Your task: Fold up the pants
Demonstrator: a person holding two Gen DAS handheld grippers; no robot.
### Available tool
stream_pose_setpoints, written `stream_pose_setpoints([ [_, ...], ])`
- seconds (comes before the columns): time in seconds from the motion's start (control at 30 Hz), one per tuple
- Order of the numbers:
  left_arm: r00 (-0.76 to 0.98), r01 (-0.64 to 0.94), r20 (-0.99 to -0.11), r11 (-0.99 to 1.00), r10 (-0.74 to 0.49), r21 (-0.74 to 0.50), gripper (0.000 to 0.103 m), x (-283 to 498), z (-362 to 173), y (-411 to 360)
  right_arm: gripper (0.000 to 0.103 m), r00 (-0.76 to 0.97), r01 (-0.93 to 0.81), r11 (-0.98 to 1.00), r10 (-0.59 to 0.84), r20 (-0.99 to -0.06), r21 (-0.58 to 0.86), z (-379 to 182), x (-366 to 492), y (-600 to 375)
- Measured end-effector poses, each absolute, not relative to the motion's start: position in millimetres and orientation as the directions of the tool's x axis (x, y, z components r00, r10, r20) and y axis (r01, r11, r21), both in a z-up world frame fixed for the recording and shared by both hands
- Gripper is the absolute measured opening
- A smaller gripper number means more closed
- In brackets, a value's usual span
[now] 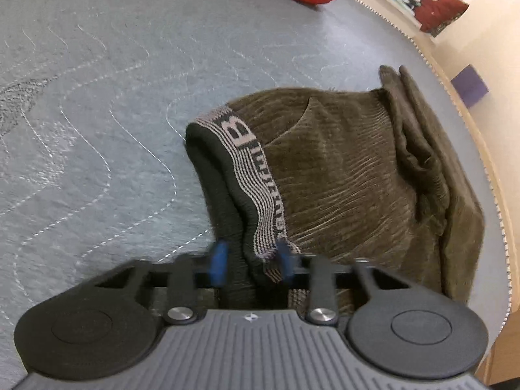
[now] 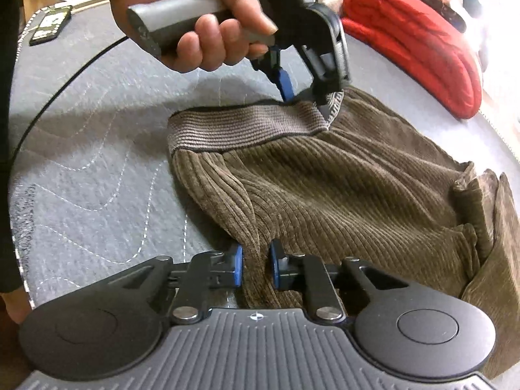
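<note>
Brown corduroy pants lie folded on a grey quilted mat, the striped elastic waistband at their left. In the left wrist view my left gripper is shut on the near end of that waistband. The right wrist view shows the same left gripper, held by a person's hand, pinching the waistband at its far end. My right gripper is shut on a bunched fold of the pants at their near edge, below the waistband.
A folded red cloth lies on the mat beyond the pants. The mat's stitched edge runs close along the pants' right side. A purple box sits past that edge. A dark flat object lies far left.
</note>
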State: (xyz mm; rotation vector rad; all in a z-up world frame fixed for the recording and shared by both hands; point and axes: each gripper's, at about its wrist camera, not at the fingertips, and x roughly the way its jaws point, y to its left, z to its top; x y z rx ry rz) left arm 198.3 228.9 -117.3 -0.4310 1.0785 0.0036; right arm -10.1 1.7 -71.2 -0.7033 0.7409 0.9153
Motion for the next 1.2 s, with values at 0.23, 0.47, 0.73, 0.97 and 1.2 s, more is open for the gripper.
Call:
stream_pose_setpoints([
  [0.23,0.532,-0.136,-0.806,0.914,-0.258,-0.383,0.003,166.4,-79.3,247.9,0.013,0.391,-0.892,0.402,0.454,-0.801,-0.208,-49.1,-26.8,-4.0],
  [0.47,0.530,-0.139,-0.820,0.931,-0.219,-0.338,0.003,127.0,-60.9,274.3,0.012,0.346,-0.917,0.362,0.514,-0.785,-0.167,-29.4,-52.5,9.7],
  [0.73,0.411,-0.234,-0.901,0.939,-0.141,-0.254,0.000,87.2,-62.2,335.8,0.010,0.233,-0.967,0.224,0.598,-0.767,-0.119,-16.5,-99.6,67.6],
  [0.97,0.426,-0.177,-0.904,0.983,0.026,-0.055,0.004,86.6,-27.4,322.0,0.028,0.279,-0.945,0.301,0.535,-0.797,-0.129,-22.7,-91.5,66.0],
  [1.2,0.624,-0.247,-0.764,0.969,0.164,0.006,0.011,85.7,44.1,268.0,0.050,0.474,-0.794,0.605,0.550,-0.688,-0.063,26.1,-32.8,-22.3],
])
